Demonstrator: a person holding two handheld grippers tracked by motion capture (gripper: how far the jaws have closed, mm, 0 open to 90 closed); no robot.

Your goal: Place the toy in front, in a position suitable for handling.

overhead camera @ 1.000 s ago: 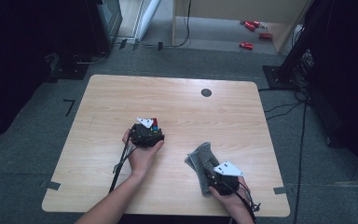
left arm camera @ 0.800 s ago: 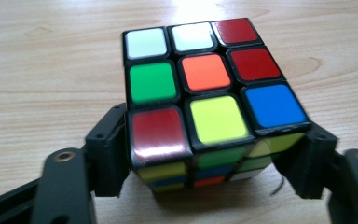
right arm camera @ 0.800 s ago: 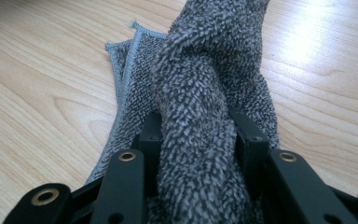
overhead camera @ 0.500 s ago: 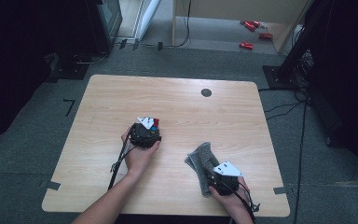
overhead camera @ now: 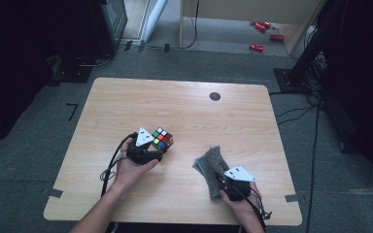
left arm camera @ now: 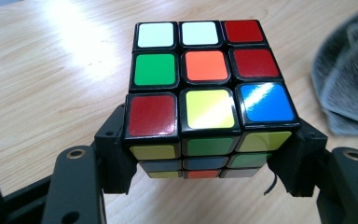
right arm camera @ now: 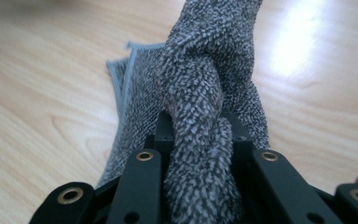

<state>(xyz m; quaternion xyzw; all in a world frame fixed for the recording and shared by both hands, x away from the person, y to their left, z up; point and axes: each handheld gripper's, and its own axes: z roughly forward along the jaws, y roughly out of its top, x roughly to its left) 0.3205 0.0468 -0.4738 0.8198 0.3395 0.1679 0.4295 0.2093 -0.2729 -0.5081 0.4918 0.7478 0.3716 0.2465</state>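
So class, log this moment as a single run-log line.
left tool: shut on Rubik's cube | right tool: shut on grey cloth | surface: wooden table

**Three camera positions over one desk**

The high view looks forward and down on the whole pale wooden desk (overhead camera: 184, 116). Each gripper view sits close, low along its own black jaws. The left gripper view shares the grey fuzzy cloth (left arm camera: 349, 88) with both others.

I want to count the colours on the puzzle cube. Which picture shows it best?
The left gripper view: the puzzle cube sits big and sharp between the left gripper jaws. The high view shows it small. In the right gripper view you see grey cloth.
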